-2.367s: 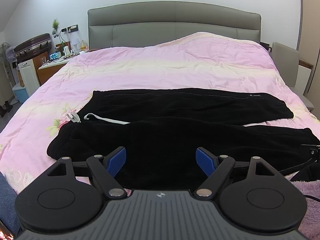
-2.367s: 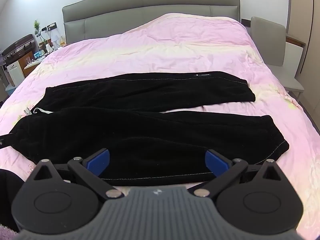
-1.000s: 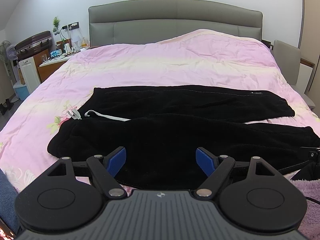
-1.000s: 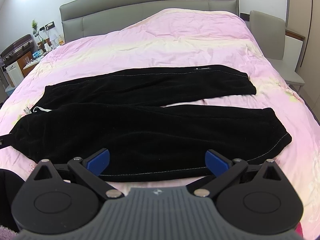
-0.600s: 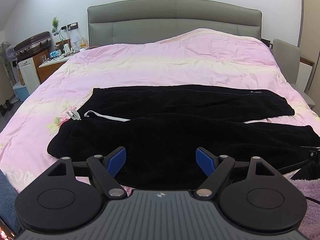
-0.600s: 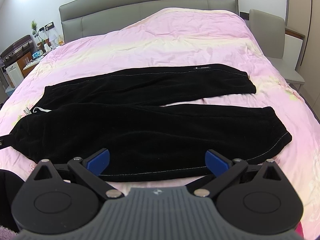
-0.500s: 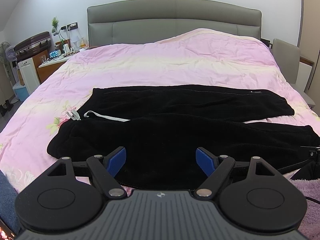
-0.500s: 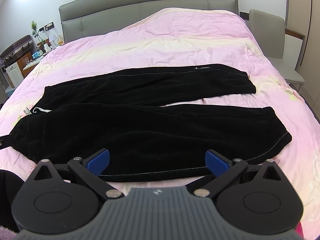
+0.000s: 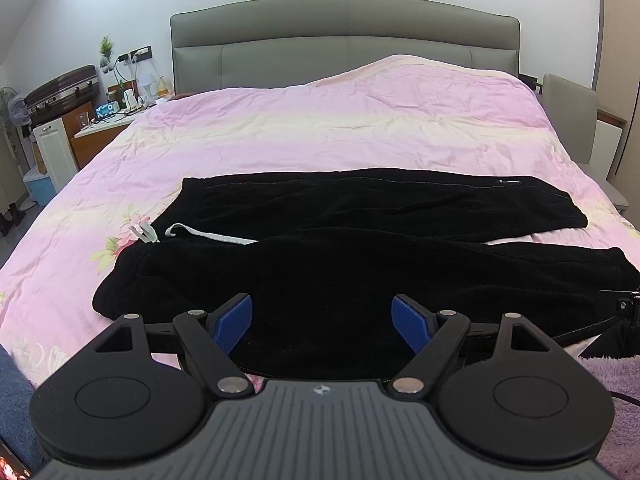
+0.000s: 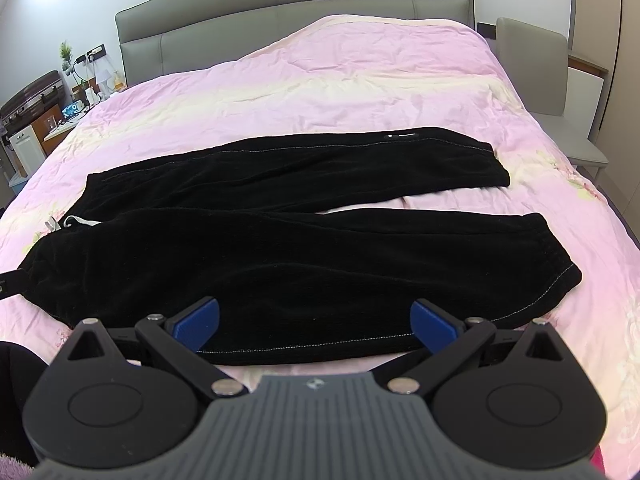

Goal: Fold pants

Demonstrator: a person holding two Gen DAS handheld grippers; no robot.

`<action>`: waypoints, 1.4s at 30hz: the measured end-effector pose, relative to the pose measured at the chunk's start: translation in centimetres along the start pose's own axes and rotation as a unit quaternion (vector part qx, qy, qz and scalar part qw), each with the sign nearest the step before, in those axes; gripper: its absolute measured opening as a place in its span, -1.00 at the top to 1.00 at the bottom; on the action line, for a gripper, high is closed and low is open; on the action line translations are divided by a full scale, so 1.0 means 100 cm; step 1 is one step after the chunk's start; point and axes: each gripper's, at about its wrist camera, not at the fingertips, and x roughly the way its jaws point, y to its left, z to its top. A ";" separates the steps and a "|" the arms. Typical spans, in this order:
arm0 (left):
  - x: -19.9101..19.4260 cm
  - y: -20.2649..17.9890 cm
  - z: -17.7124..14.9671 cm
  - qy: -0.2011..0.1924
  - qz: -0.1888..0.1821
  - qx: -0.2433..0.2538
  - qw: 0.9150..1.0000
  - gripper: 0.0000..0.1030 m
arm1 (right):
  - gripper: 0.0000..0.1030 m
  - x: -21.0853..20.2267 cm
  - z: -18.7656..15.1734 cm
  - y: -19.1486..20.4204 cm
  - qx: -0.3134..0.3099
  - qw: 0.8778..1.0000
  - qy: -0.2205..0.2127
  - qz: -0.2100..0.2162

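Black pants (image 9: 360, 248) lie flat across the pink bedspread (image 9: 320, 128), waistband at the left with a white drawstring (image 9: 208, 234), the two legs side by side running to the right. They also show in the right wrist view (image 10: 280, 248), cuffs at the right. My left gripper (image 9: 322, 322) is open and empty, just above the near edge of the near leg toward the waist. My right gripper (image 10: 316, 326) is open and empty over the near edge of the same leg, toward the cuff.
A grey headboard (image 9: 344, 40) stands at the far end of the bed. A cluttered nightstand (image 9: 108, 120) and a suitcase (image 9: 64, 88) are at the far left. A grey chair (image 10: 536, 68) is at the right. A fuzzy purple cloth (image 9: 616, 380) lies at the near right.
Both grippers have stayed open and nearly still. The views have shifted only slightly and the pants have not moved.
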 end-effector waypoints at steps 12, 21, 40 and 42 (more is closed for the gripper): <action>0.029 0.054 0.015 0.034 -0.008 0.048 0.998 -0.68 | -0.89 0.023 0.018 -0.057 -0.002 0.999 0.035 -0.038; 0.076 0.163 0.015 0.079 0.044 -0.001 0.996 -0.67 | -0.80 0.063 0.042 -0.152 0.040 0.988 0.103 -0.105; 0.192 0.308 -0.067 0.075 0.007 -0.449 0.890 -0.69 | -0.91 0.162 0.012 -0.279 0.314 0.908 0.214 -0.176; 0.197 0.307 -0.065 0.073 0.016 -0.456 0.887 -0.53 | -0.78 0.161 0.015 -0.270 0.304 0.908 0.213 -0.192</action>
